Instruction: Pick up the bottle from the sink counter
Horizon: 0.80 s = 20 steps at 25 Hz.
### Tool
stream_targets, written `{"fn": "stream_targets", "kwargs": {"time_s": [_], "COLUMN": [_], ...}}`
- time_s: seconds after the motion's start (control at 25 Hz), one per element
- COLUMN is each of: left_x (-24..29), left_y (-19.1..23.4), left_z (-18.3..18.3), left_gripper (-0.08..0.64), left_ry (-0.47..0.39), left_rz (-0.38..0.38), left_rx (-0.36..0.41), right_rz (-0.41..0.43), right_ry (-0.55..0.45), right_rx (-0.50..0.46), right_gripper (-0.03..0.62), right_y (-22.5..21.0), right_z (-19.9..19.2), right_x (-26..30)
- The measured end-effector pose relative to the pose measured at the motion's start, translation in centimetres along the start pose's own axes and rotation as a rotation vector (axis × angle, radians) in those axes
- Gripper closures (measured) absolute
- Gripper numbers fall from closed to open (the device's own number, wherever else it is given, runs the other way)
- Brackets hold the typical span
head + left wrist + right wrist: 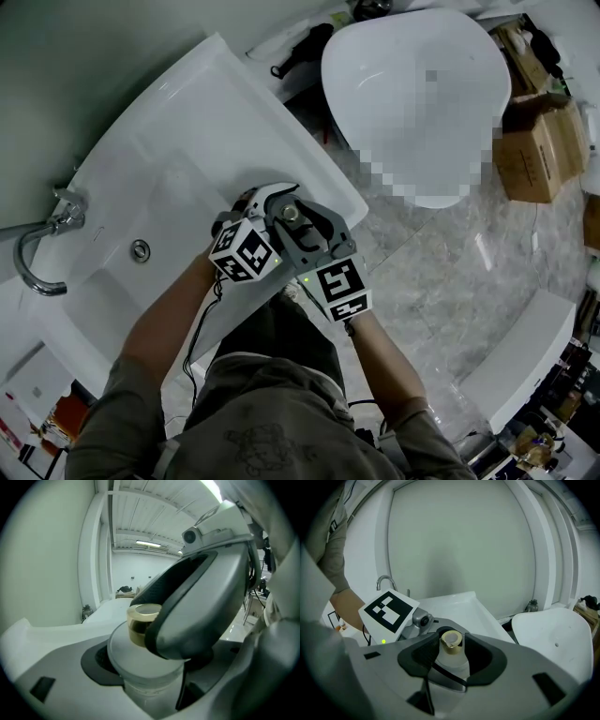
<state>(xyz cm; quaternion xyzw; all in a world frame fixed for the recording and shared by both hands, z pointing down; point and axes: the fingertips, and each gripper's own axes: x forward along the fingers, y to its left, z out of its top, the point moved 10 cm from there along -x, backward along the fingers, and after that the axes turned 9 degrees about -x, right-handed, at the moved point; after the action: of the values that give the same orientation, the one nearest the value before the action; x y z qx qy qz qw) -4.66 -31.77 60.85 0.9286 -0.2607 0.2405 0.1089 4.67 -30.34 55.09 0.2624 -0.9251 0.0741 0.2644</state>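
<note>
Bottle (451,651) first: a frosted, pale one with a gold cap (142,619), and it stands between the jaws of both tools at once, at the front edge of the white surface (281,141) just beside the sink (169,187). My left hand-held gripper (145,667) is clamped on its body. In the left gripper view the frosted wall fills the gap between the jaws, and the dark pad on the left lies against the shoulder. My right hand-held gripper (452,656) stands wide apart around the neck. In the right gripper view the dark pads sit on either side of the cap with space showing, so nothing is pressed there. One grey jaw of the right tool crosses over the bottle in the left gripper view and hides part of the cap. From the head view I cannot tell whether the bottle's base rests on the surface or hangs just above it, since the two marker cubes and the jaws cover it. The tap (42,234) curves over the far left end of the sink, well apart from the bottle. A white tub (412,94) stands on the marbled floor (450,272) beyond the surface, with cardboard boxes (534,150) beside it.
</note>
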Motion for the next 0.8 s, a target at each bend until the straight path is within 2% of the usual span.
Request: {"fn": "stream_targets", "kwargs": {"time_s": [0.32, 0.52, 0.8], "left_x": [0.1, 0.0, -2.0], "left_y": [0.0, -0.4, -1.4], "left_z": [0.1, 0.4, 3.6], "left_gripper": [0.233, 0.233, 0.233], "left_ry": [0.018, 0.049, 0.042], "left_rz": [0.02, 0.003, 0.02], "left_rx": [-0.033, -0.011, 0.001], "right_rz": [-0.019, -0.016, -0.02], "right_ry": [-0.008, -0.003, -0.042], "right_rx": [-0.024, -0.025, -0.029], "right_gripper": [0.454, 0.457, 0.457], "right_y": [0.1, 0.2, 0.6], "right_z": [-0.2, -0.1, 2.5], "right_x": [0.0, -0.5, -3.1]}}
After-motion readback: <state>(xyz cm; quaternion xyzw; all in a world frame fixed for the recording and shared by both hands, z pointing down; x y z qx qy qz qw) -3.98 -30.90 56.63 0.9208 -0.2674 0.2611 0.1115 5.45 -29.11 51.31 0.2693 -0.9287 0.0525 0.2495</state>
